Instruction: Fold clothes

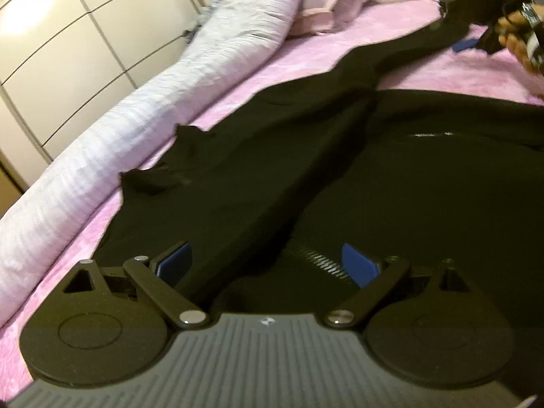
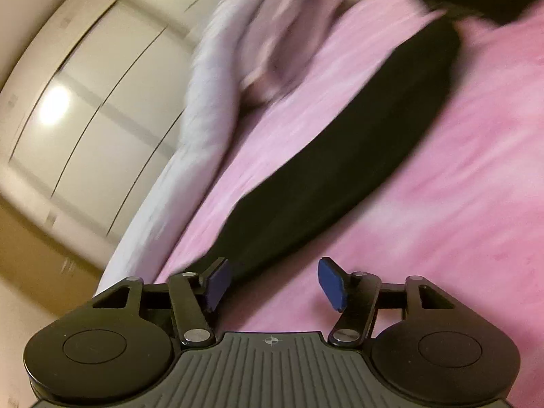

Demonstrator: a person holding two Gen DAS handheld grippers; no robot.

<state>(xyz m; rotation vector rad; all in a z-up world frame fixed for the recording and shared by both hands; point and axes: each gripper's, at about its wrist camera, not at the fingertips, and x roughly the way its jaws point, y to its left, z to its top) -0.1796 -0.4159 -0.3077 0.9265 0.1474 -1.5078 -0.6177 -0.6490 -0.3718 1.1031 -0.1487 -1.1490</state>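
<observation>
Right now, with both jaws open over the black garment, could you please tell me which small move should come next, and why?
Probably lower the right hand-held gripper and close on the black sleeve. Its jaws are open and empty, the sleeve lies stretched outward across the pink sheet, and it needs bringing in over the body.

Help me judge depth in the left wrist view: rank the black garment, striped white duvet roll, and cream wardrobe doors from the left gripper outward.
1. Black garment, directly beneath the fingers.
2. Striped white duvet roll, left.
3. Cream wardrobe doors, far left.
</observation>
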